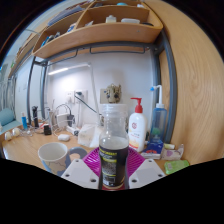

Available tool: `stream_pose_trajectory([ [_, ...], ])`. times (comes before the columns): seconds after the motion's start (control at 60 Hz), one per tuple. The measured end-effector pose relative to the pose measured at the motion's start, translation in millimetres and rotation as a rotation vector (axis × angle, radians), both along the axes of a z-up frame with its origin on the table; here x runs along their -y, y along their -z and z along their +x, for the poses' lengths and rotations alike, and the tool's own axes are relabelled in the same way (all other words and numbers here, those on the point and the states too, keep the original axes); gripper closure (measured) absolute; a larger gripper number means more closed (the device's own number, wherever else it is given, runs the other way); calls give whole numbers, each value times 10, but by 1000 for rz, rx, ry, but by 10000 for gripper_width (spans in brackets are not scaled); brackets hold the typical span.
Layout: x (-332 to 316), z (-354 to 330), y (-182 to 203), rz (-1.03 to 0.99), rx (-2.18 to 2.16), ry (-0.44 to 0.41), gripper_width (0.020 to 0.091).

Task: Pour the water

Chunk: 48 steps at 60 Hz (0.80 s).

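A clear bottle (113, 145) with a dark label and no cap stands upright between my fingers, filling the gap between the pink pads (94, 160). My gripper (113, 170) is shut on its lower body and holds it above the wooden table (25, 150). A white mug (53, 157) sits on the table just left of the bottle, its mouth facing up.
A pump dispenser bottle with a red top (137, 125) stands behind the bottle to the right, beside a tall blue-capped bottle (157, 118). Small jars and items (45, 125) line the back left. A wooden shelf (100, 35) hangs overhead.
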<state>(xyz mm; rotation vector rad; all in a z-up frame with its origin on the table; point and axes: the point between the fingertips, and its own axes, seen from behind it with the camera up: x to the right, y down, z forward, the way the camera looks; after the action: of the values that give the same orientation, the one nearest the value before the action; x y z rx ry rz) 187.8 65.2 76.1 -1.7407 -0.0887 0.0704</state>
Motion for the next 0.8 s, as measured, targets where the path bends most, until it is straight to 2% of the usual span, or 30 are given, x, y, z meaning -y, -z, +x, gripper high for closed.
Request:
stream_pose_trajectory([
  [0.183, 18, 57, 6, -20, -25, 46, 676],
  [0.283, 94, 77, -20, -41, -22, 63, 458],
  [0.383, 274, 98, -70, -43, -1, 77, 343],
  [0.633, 1177, 82, -228, -6, -15, 189, 327],
  [0.8, 1651, -18, -266, -41, -46, 234, 306],
])
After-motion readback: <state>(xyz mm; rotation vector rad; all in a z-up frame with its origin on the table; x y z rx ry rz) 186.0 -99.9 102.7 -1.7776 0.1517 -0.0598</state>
